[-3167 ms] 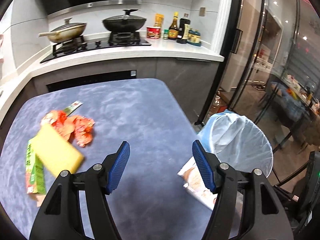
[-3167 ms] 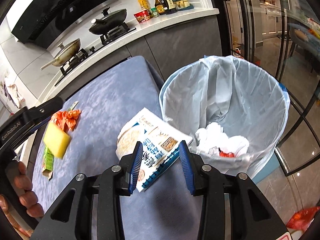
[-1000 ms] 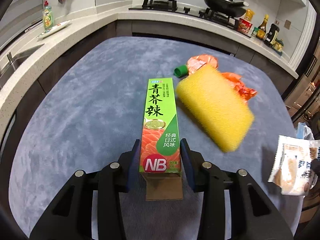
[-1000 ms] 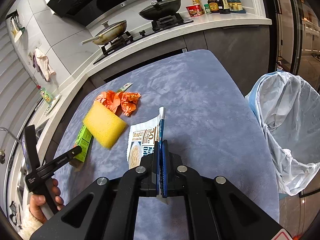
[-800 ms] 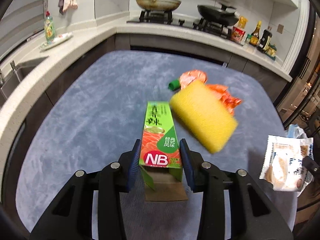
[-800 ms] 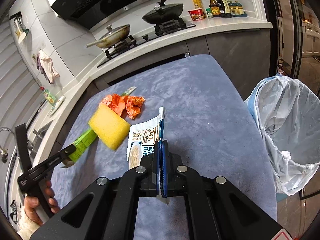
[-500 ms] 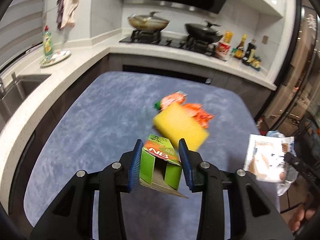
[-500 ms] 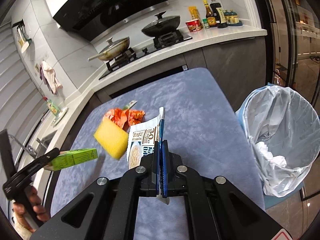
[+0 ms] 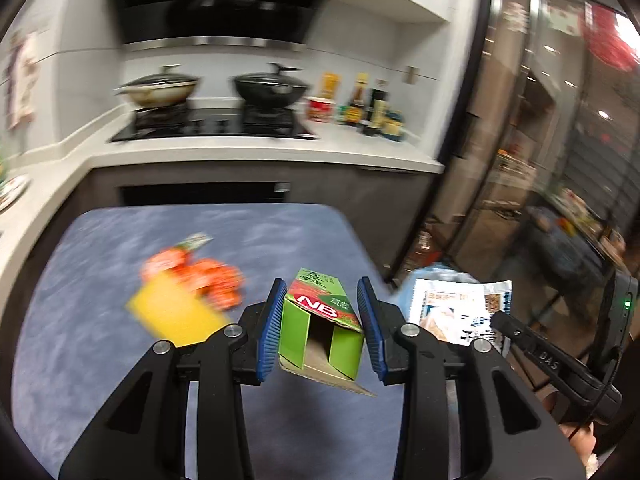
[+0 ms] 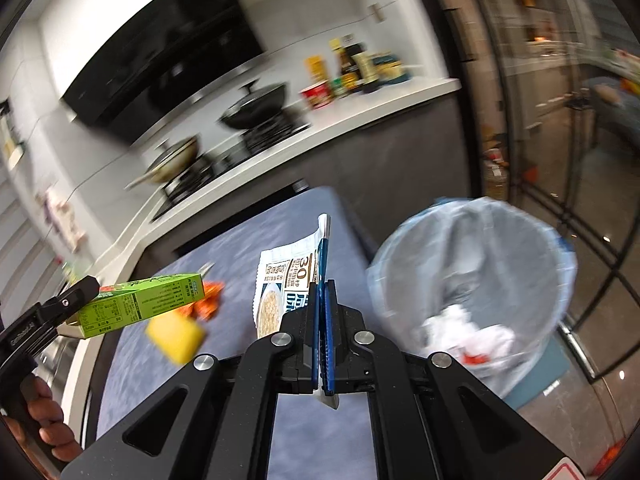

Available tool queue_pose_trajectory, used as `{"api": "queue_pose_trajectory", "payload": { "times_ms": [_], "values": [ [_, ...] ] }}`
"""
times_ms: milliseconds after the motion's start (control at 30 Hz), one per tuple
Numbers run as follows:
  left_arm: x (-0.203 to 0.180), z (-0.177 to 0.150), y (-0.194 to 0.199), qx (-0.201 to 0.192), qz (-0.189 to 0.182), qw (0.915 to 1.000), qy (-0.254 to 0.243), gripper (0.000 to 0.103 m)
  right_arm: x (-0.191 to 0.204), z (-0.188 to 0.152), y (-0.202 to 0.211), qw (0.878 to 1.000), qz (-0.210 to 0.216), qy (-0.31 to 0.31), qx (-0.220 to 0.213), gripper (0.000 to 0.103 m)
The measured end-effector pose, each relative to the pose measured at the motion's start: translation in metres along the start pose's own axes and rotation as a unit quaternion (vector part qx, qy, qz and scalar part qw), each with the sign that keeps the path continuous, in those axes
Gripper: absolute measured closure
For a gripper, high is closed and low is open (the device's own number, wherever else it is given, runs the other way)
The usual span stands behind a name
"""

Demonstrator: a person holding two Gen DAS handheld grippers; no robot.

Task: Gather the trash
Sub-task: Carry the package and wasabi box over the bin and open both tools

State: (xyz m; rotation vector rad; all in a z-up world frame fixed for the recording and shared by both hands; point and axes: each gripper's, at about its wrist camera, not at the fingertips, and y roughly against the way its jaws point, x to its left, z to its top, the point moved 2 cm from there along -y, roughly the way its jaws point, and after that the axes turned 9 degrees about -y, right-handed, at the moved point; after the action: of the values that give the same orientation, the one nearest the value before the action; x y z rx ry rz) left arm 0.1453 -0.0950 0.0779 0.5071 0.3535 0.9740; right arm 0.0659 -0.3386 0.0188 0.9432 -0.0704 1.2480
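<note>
Left wrist view: left gripper (image 9: 322, 330) clamped on a green carton (image 9: 320, 322), blue fingers (image 9: 272, 340) pressing both long sides, open flap end facing the camera, red band lettered "NB" on top. Carton raised clear of the blue-grey table (image 9: 100, 248). Below and to the left on the table, blurred: a yellow sponge (image 9: 176, 316) touching a crumpled orange wrapper (image 9: 200, 276). At right, a white food packet (image 9: 460, 312) pinched at its edge by the right gripper (image 9: 506, 322), seen from the side, hanging past the table's corner. Behind the packet, a sliver of the pale blue bin liner (image 9: 442, 270). In the background, two woks (image 9: 272, 88) on a hob, with sauce bottles (image 9: 368, 104) on the white worktop.

Right wrist view: right gripper (image 10: 322, 320) clenched tight, fingers (image 10: 314, 320) nearly meeting on the thin edge of the white food packet (image 10: 280, 284), printed "30", standing upright above the table (image 10: 240, 240). To the right, beside the table on the floor, a bin with a pale blue liner (image 10: 472, 264), white crumpled paper and a scrap of red inside. At left, the green carton (image 10: 140, 304) held level in the air by the left gripper (image 10: 72, 304), only one finger visible from this side. Under the carton, the yellow sponge (image 10: 176, 336) and orange wrapper (image 10: 204, 304) on the table, both blurred. Lower left, a bare hand (image 10: 44, 428) around the left gripper's handle.
</note>
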Motion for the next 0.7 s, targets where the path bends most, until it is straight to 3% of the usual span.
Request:
{"api": "queue_pose_trajectory", "payload": {
  "times_ms": [167,333,433,700],
  "values": [
    [-0.066,0.018,-0.042,0.002,-0.065,0.9972,-0.037,0.068,-0.049,0.024,0.003,0.998,-0.055,-0.021,-0.024,0.1],
    [-0.122,0.023,-0.089,0.015,-0.141,0.9885,-0.054,0.068,-0.089,0.04,-0.01,0.994,-0.104,-0.032,-0.029,0.1],
    [-0.149,0.015,-0.121,0.031,-0.165,0.9837,-0.065,0.068,-0.106,0.042,-0.021,0.991,-0.124,-0.033,-0.025,0.1],
    [-0.189,-0.012,-0.184,0.086,-0.175,0.9764,-0.093,0.068,-0.135,0.036,-0.053,0.986,-0.166,-0.032,-0.007,0.098]
  ]
}}
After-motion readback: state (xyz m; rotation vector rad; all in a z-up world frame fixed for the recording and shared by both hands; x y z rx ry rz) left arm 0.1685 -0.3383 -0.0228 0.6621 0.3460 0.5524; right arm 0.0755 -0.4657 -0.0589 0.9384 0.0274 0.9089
